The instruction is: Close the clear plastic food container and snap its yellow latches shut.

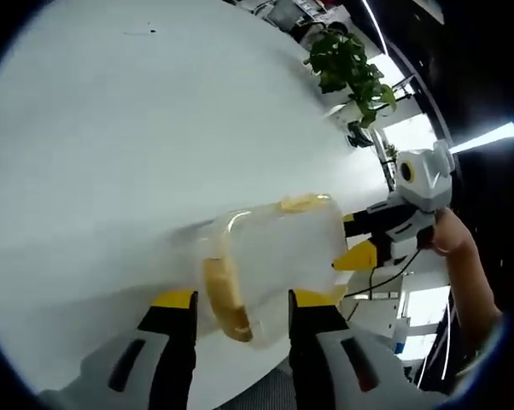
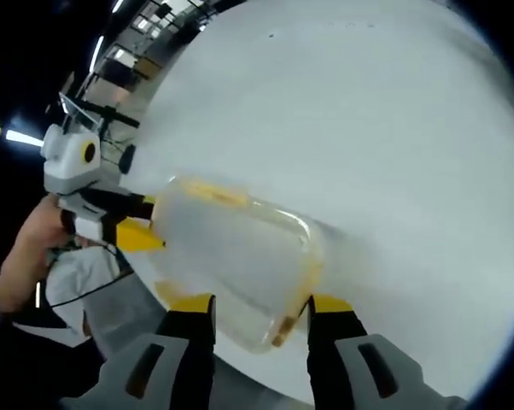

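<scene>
Container (image 1: 274,256) between both grippers' open jaws, over white table (image 1: 112,128)

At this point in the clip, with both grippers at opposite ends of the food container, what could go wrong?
1. The clear plastic food container sits near the white table's edge; a hard push from either end might slide it off.
2. The left gripper straddles one yellow latch; pressing off-centre may leave it unsnapped.
3. The right gripper works the opposite end; uneven force could tilt the container.
</scene>
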Motion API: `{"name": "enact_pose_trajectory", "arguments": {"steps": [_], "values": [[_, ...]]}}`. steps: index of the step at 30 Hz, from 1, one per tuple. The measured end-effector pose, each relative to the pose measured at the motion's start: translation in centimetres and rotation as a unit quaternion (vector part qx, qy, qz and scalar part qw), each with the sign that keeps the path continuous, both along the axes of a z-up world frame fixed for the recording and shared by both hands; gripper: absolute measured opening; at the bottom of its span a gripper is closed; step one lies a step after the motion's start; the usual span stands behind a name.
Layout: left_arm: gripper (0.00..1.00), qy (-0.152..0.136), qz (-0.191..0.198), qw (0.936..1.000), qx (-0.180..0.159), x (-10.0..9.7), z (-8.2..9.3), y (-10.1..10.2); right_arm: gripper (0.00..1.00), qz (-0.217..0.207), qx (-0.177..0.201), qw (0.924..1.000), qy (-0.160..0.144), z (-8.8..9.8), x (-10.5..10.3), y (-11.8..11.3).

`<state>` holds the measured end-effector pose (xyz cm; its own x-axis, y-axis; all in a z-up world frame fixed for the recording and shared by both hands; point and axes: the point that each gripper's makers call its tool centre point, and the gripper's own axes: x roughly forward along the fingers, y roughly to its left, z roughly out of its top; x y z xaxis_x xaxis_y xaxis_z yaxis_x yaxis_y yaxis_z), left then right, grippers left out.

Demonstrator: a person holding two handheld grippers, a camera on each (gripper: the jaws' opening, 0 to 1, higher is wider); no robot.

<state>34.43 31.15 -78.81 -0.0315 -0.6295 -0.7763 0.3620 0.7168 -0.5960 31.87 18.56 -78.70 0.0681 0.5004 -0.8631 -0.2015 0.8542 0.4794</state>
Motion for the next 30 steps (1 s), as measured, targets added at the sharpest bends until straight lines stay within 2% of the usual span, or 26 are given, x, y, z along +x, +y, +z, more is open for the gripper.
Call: {"name": "enact_pose_trajectory", "arguments": {"steps": [7,8,9,10,13,20,21,22,27,30], "values": [[0.46,0.028,0.020,0.9993,-0.016,0.0,-0.8,0.1,0.41,0.004,-0.001,1.0000,0.001,0.0,0.0,0.0],[0.44,0.051,0.035,0.9972,-0.041,-0.4,-0.4,-0.4,0.41,0.004,-0.002,1.0000,0.002,0.1,0.0,0.0],[0.39,0.057,0.038,0.9964,-0.050,-0.5,-0.3,-0.7,0.41,0.004,-0.002,1.0000,0.002,0.1,-0.1,0.0],[0.39,0.051,0.038,0.9973,-0.037,-0.5,-0.7,-0.1,0.41,0.005,-0.002,1.0000,0.003,0.0,0.0,0.0],[0.39,0.037,0.034,0.9976,-0.048,-0.6,-0.3,-0.5,0.41,0.006,0.000,1.0000,0.004,0.1,-0.1,0.1],[0.39,0.048,0.025,0.9977,-0.040,-0.5,-0.1,-0.5,0.41,0.012,-0.003,0.9999,0.012,0.0,0.1,0.0],[0.39,0.049,0.024,0.9980,-0.031,-0.6,0.2,-0.5,0.41,0.012,0.000,0.9999,0.003,0.0,0.3,0.0],[0.38,0.047,0.024,0.9983,-0.025,-0.6,0.3,-0.4,0.41,0.012,0.002,0.9999,-0.004,0.1,0.5,0.1],[0.38,0.044,0.029,0.9985,-0.014,-0.4,0.3,0.0,0.41,0.011,0.002,0.9999,-0.003,0.1,0.4,0.3],[0.39,0.033,0.024,0.9991,-0.009,-0.1,0.4,0.2,0.41,0.011,0.004,0.9999,-0.002,0.1,0.4,0.2]]}}
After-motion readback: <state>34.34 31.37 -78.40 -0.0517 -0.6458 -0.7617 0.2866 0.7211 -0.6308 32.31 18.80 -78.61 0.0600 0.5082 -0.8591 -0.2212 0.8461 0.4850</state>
